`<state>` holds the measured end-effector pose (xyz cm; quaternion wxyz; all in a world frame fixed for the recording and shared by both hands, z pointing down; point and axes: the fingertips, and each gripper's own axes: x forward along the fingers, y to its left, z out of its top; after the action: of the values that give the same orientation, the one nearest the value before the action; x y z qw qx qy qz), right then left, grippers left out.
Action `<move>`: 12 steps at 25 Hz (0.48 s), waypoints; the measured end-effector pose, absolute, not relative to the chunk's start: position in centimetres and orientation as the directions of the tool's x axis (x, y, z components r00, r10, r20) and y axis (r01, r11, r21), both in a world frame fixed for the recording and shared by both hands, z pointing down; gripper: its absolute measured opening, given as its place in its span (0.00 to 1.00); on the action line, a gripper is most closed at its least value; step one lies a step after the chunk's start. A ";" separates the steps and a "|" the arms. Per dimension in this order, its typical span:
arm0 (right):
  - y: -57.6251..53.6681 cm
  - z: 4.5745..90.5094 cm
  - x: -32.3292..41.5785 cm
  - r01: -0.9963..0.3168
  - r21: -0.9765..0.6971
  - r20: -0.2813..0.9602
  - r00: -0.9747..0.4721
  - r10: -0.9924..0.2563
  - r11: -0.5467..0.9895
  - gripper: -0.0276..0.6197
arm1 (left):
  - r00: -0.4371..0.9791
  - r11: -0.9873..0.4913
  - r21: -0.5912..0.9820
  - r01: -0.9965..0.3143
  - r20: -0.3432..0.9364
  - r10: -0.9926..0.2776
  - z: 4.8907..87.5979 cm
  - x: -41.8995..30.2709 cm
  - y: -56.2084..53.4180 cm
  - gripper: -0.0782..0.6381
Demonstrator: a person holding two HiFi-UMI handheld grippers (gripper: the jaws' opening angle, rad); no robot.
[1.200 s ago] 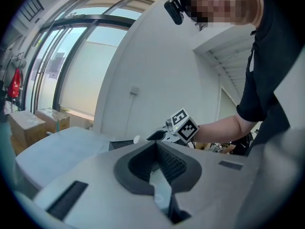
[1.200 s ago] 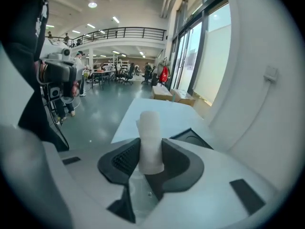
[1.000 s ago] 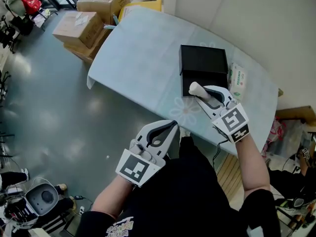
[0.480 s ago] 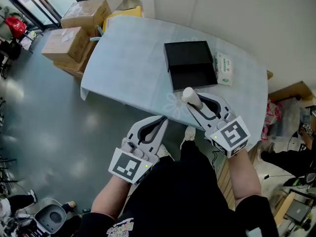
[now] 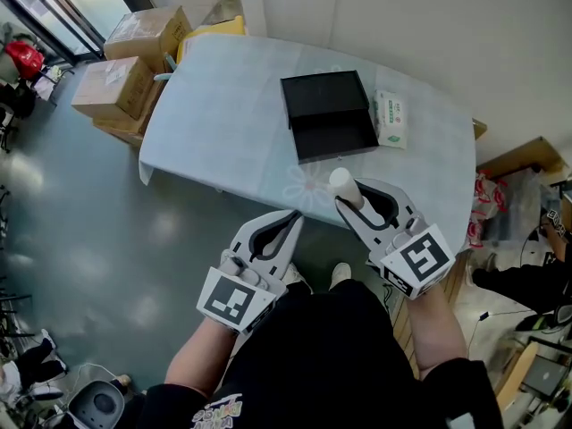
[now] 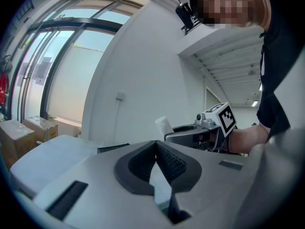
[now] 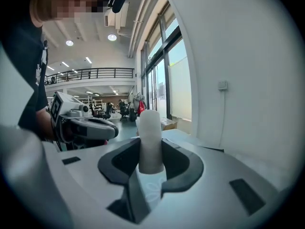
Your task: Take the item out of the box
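The black box (image 5: 328, 114) lies open on the pale blue table (image 5: 223, 105), its lid laid behind the tray. My right gripper (image 5: 345, 197) is shut on a white cylindrical item (image 5: 343, 184), held upright over the table's near edge, well short of the box. In the right gripper view the item (image 7: 150, 137) stands clamped between the dark pads (image 7: 177, 161). My left gripper (image 5: 293, 217) hangs off the table to the left, jaws together and nothing in them. The left gripper view shows the item (image 6: 164, 126) sticking up from the right gripper (image 6: 190, 132).
A green and white tissue packet (image 5: 391, 119) lies right of the box. Cardboard boxes (image 5: 125, 61) are stacked on the floor by the table's far left end. A white wall runs behind the table. Grey floor (image 5: 80, 222) spreads to the left.
Both grippers have drawn back toward the person, away from the box. The white item has travelled with the right gripper from the box's front edge to the table's near edge.
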<state>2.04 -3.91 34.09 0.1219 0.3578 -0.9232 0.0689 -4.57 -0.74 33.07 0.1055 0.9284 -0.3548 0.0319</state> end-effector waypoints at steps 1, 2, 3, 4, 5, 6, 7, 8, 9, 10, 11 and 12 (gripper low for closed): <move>-3.6 34.0 2.5 -0.678 -0.048 0.268 -0.717 -0.644 0.734 0.26 | 0.746 -0.726 0.172 -0.666 0.137 -0.652 33.1 -4.0 -0.5 0.12; -3.3 33.9 3.0 -0.678 -0.057 0.261 -0.719 -0.644 0.733 0.26 | 0.744 -0.725 0.171 -0.668 0.139 -0.653 33.1 -3.5 -0.3 0.12; -3.0 33.8 3.5 -0.677 -0.066 0.255 -0.722 -0.644 0.733 0.26 | 0.741 -0.721 0.170 -0.671 0.141 -0.656 33.1 -3.0 0.0 0.12; -2.6 33.7 4.1 -0.676 -0.076 0.249 -0.725 -0.643 0.733 0.26 | 0.736 -0.717 0.170 -0.676 0.142 -0.661 33.1 -2.5 0.2 0.12; -2.3 33.5 4.7 -0.674 -0.085 0.243 -0.728 -0.641 0.734 0.26 | 0.731 -0.710 0.172 -0.683 0.141 -0.668 32.9 -2.0 0.4 0.12; -1.9 33.4 5.2 -0.671 -0.092 0.240 -0.732 -0.638 0.736 0.26 | 0.725 -0.704 0.174 -0.689 0.138 -0.675 32.7 -1.5 0.6 0.12; -1.6 33.3 5.7 -0.667 -0.097 0.238 -0.736 -0.634 0.739 0.26 | 0.720 -0.698 0.176 -0.694 0.136 -0.681 32.6 -1.1 0.9 0.12; -1.2 33.2 6.2 -0.663 -0.098 0.237 -0.740 -0.630 0.742 0.26 | 0.715 -0.694 0.175 -0.698 0.136 -0.685 32.5 -0.6 1.2 0.12; -0.9 33.1 6.7 -0.659 -0.097 0.235 -0.744 -0.626 0.746 0.26 | 0.712 -0.691 0.173 -0.702 0.137 -0.689 32.6 0.0 1.4 0.12; -0.6 33.0 7.2 -0.654 -0.096 0.232 -0.748 -0.622 0.750 0.26 | 0.709 -0.688 0.171 -0.705 0.138 -0.692 32.6 0.5 1.6 0.12; -0.3 32.9 7.7 -0.649 -0.095 0.230 -0.752 -0.618 0.755 0.26 | 0.706 -0.686 0.169 -0.708 0.137 -0.695 32.6 1.1 1.8 0.12; -0.1 32.9 8.1 -0.643 -0.096 0.228 -0.757 -0.612 0.760 0.26 | 0.703 -0.683 0.168 -0.711 0.136 -0.698 32.6 1.7 2.0 0.12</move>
<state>8.14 -0.09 32.89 0.0916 0.3362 -0.9335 0.0845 1.74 2.05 32.61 0.1043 0.9169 -0.3841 0.0303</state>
